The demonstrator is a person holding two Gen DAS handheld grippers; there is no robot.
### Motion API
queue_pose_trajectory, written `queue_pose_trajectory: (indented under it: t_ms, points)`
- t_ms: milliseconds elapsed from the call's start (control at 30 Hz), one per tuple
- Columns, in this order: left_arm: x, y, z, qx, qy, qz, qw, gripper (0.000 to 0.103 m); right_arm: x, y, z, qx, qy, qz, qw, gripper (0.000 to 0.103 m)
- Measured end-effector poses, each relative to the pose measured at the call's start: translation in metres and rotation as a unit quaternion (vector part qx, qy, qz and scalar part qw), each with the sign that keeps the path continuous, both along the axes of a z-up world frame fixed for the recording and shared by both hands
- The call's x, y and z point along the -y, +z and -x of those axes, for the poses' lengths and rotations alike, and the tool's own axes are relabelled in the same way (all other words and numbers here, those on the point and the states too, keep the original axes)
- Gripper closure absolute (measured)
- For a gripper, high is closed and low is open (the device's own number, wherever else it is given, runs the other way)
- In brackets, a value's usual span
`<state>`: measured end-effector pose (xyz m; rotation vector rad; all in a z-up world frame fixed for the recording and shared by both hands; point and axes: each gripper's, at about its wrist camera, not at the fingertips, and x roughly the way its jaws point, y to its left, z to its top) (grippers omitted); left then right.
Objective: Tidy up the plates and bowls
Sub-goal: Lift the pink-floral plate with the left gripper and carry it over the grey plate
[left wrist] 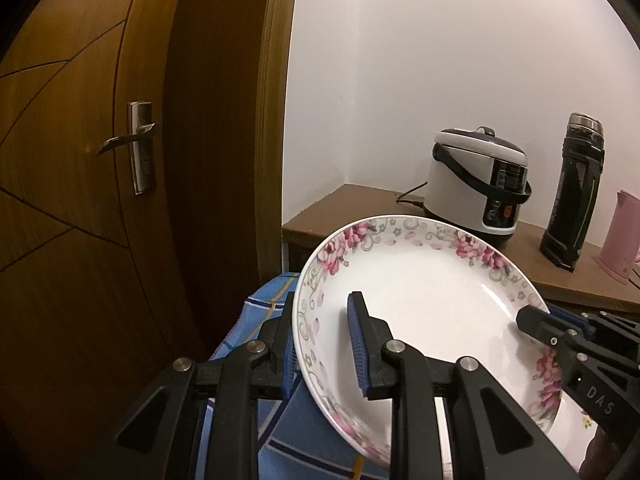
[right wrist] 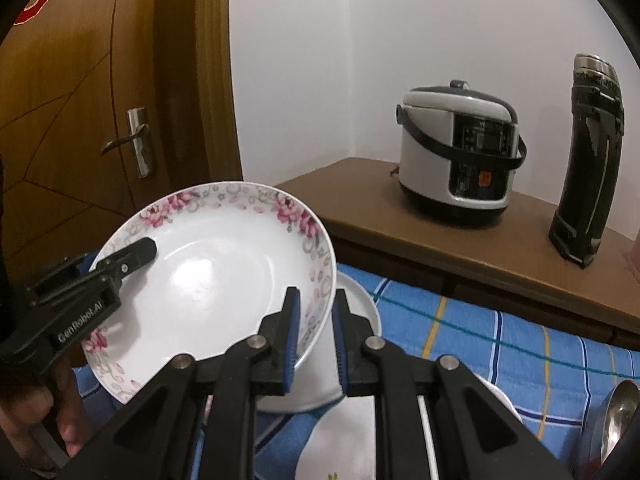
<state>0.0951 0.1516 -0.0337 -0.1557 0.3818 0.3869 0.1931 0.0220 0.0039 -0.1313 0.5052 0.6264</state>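
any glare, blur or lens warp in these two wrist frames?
Left wrist: door bows from fisheye; near rim of the floral plate smears. Right wrist: soft ceiling glare in the plate's well; thermos curves at the edge; black vignette in both.

Rice cooker point(right wrist: 456, 156) sits on the tabletop point(right wrist: 400, 224) against the wall, thermos flask point(right wrist: 588, 160) to its right. Door point(right wrist: 80, 120) far left. Plate point(right wrist: 216, 264) is up front, above another plate point(right wrist: 360, 312) on the checked cloth point(right wrist: 520, 344).
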Motion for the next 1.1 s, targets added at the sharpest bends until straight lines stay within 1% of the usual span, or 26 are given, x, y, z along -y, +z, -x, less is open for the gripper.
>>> queue_pose_trajectory:
  t_ms: [233, 433, 600, 700, 867, 1100]
  points:
    - [-0.004, 0.001, -0.014, 0.002, 0.002, -0.003, 1.0, 0.077, -0.006, -0.003, -0.013, -0.005, -0.014, 0.0, 1.0, 0.087]
    - [-0.008, -0.002, -0.033, -0.008, -0.002, -0.006, 0.9999, 0.077, -0.008, -0.007, -0.029, -0.016, -0.026, 0.003, 1.0, 0.087]
    - [-0.008, -0.009, -0.045, -0.014, -0.006, -0.01, 0.9998, 0.077, -0.008, -0.017, -0.041, -0.036, -0.033, 0.014, 0.999, 0.087]
    - [-0.008, -0.016, -0.049, -0.015, -0.004, -0.012, 0.9998, 0.077, -0.009, -0.02, -0.044, -0.038, -0.037, 0.021, 0.998, 0.087]
    - [-0.013, -0.032, -0.058, -0.025, -0.012, 0.008, 0.9996, 0.077, -0.009, -0.026, -0.05, -0.047, -0.04, 0.033, 0.998, 0.087]
    - [-0.013, -0.037, -0.063, -0.033, -0.013, 0.01, 0.9993, 0.077, -0.011, -0.028, -0.055, -0.064, -0.038, 0.042, 0.996, 0.087]
